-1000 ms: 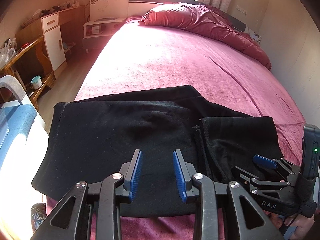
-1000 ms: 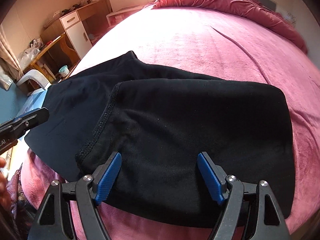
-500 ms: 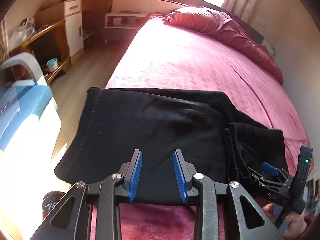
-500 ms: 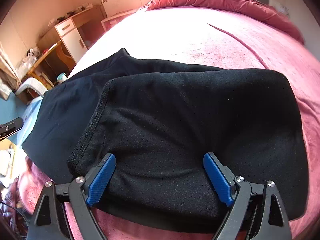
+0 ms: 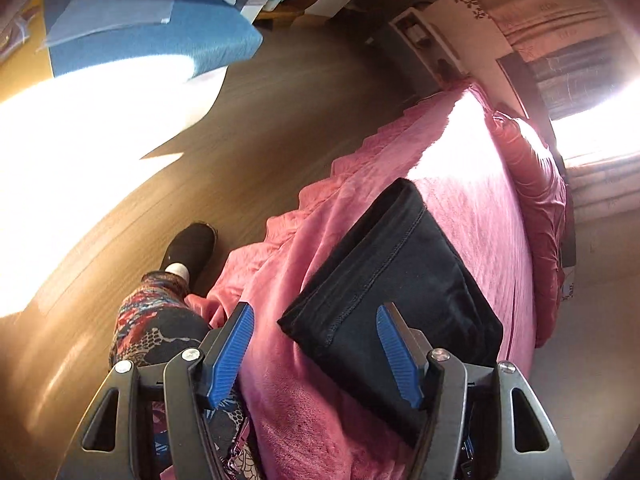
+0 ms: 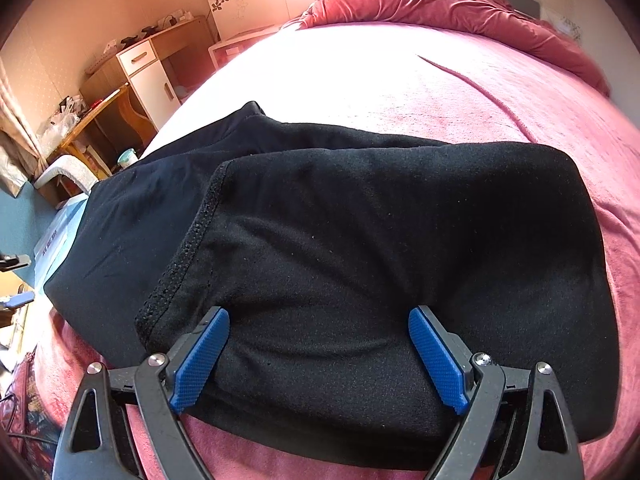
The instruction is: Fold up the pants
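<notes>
Black pants (image 6: 360,248), already folded over on themselves into a stacked rectangle, lying on a pink bed cover (image 6: 460,92) at the near edge of the bed, close to its near left corner. Upper layer offset toward the right edge, its stitched hem (image 6: 188,248) exposed on the left, likely so the layer beneath stays reachable for another fold.

Right gripper (image 6: 320,360) spread wide, blue pads resting at the near edge of the top layer, fabric between them but not pinched; seemingly poised to take or smooth the fold. Left gripper (image 5: 316,354) also spread wide, holding nothing, tilted sideways and hovering off the bed's left edge, looking along the pants (image 5: 400,292) from their end; probably parked clear while the right one works.

Plush, fuzzy bed cover, sunlit and washed out toward the middle. Rumpled red duvet (image 6: 460,8) heaped along the far edge. Wooden floor (image 5: 224,168) beside the bed, bright sun patches on it. Person's patterned trouser leg (image 5: 156,320) and black shoe (image 5: 192,248) by the left edge. White and wood cabinet (image 6: 148,76) against the far left wall. Blue cushioned seat (image 5: 152,28) nearby.
</notes>
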`<state>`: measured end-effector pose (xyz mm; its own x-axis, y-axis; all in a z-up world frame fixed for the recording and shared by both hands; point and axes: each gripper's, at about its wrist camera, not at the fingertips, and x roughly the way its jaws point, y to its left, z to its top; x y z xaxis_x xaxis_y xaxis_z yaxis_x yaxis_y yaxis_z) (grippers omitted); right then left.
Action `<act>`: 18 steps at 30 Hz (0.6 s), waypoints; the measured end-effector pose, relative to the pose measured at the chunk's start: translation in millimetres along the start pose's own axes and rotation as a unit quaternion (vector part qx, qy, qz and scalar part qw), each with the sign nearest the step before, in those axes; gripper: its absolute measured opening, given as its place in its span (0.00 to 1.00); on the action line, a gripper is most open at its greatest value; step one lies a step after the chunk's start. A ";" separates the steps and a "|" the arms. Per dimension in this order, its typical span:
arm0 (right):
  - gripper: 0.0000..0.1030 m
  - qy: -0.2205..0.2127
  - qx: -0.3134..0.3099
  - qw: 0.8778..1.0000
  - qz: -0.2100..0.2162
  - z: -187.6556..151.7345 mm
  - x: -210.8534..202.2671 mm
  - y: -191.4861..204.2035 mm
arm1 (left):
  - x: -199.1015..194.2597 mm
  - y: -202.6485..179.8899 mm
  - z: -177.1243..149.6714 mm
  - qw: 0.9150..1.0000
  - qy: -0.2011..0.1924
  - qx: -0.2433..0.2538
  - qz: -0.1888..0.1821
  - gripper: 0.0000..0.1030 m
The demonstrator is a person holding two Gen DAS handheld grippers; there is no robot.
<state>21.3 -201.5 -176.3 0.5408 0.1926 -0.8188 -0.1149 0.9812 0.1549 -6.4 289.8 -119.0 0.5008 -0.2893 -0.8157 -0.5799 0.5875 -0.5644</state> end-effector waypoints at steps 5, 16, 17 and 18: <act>0.89 0.001 -0.004 1.000 -0.002 1.5 1.3 1.7 | 28.5 6.2 -2.5 0.999 0.032 -0.026 0.012 0.62; 0.89 0.002 -0.007 1.000 -0.006 2.7 4.8 4.4 | 56.7 10.5 -1.2 0.998 0.043 -0.051 -0.009 0.32; 0.89 0.002 -0.007 1.000 -0.006 2.8 5.0 4.1 | 54.9 6.3 -0.7 0.999 0.035 -0.041 -0.002 0.31; 0.89 0.002 -0.008 1.000 -0.006 2.9 5.0 3.9 | 53.4 1.8 -0.6 0.999 0.029 -0.028 0.001 0.25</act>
<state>25.9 -196.6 -178.2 0.5393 0.1812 -0.8224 -0.1222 0.9831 0.1365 18.9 275.0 -163.7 0.4617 -0.3323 -0.8224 -0.6173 0.5455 -0.5669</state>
